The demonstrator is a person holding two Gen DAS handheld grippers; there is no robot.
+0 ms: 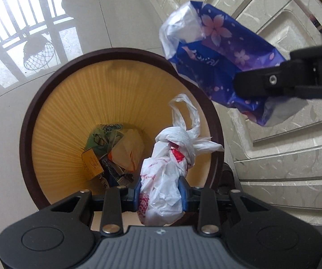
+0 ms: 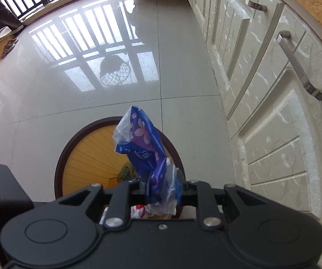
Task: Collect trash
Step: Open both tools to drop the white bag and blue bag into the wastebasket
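Left gripper (image 1: 160, 196): its blue pads squeeze the tied white bag (image 1: 167, 174), low in the left wrist view at 6 o'clock.
White bag: knotted, with red print. It hangs over the near edge of the bin's mouth.
Right gripper (image 2: 161, 189): its pads pinch the blue flower wrapper (image 2: 143, 148), which sticks up and away from them.
Blue wrapper: in the left wrist view it floats at 2 o'clock, above the bin's rim and partly past it.
Bin (image 1: 48, 103): round, dark rim, yellow inside. It stands on the shiny floor (image 2: 71, 103), just beside the white cupboards (image 2: 273, 134) at 3 o'clock.
Inside the bin: a green packet (image 1: 103, 137) and other old scraps lie at the bottom.
Step now: both pieces of trash are held over the bin, ready to drop.
Next move: I think the left pads should let go first. The blue wrapper needs to come a bit more over the hole so it does not fall on the floor.
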